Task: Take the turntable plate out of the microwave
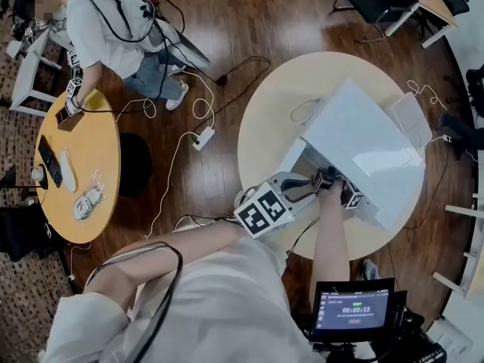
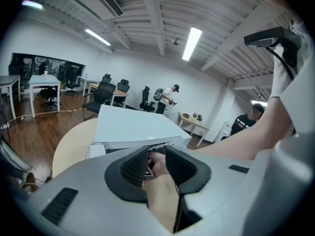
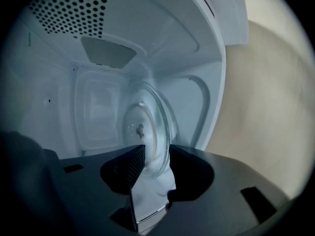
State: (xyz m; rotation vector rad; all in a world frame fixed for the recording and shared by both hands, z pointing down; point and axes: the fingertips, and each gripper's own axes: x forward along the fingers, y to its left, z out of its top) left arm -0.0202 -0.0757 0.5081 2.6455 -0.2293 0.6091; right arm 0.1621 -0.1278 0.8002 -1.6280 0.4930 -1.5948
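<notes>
The white microwave (image 1: 363, 138) stands on a round beige table (image 1: 265, 138) with its door side towards me. In the right gripper view I look into its cavity, where the clear glass turntable plate (image 3: 147, 119) is tilted up on edge. My right gripper (image 3: 156, 157) reaches into the opening, its jaws shut on the plate's near rim. In the head view that right gripper (image 1: 345, 193) sits at the microwave's mouth at the end of my forearm. My left gripper (image 2: 156, 157) hovers just in front of the microwave (image 2: 133, 124), open and holding nothing, with my right hand showing beyond its jaws.
A white cable (image 1: 302, 112) lies on the table beside the microwave. A power strip (image 1: 203, 138) and cords run across the wood floor. Another person (image 1: 113, 29) works at a yellow round table (image 1: 91, 172) to the left. A screen (image 1: 352, 308) stands by my feet.
</notes>
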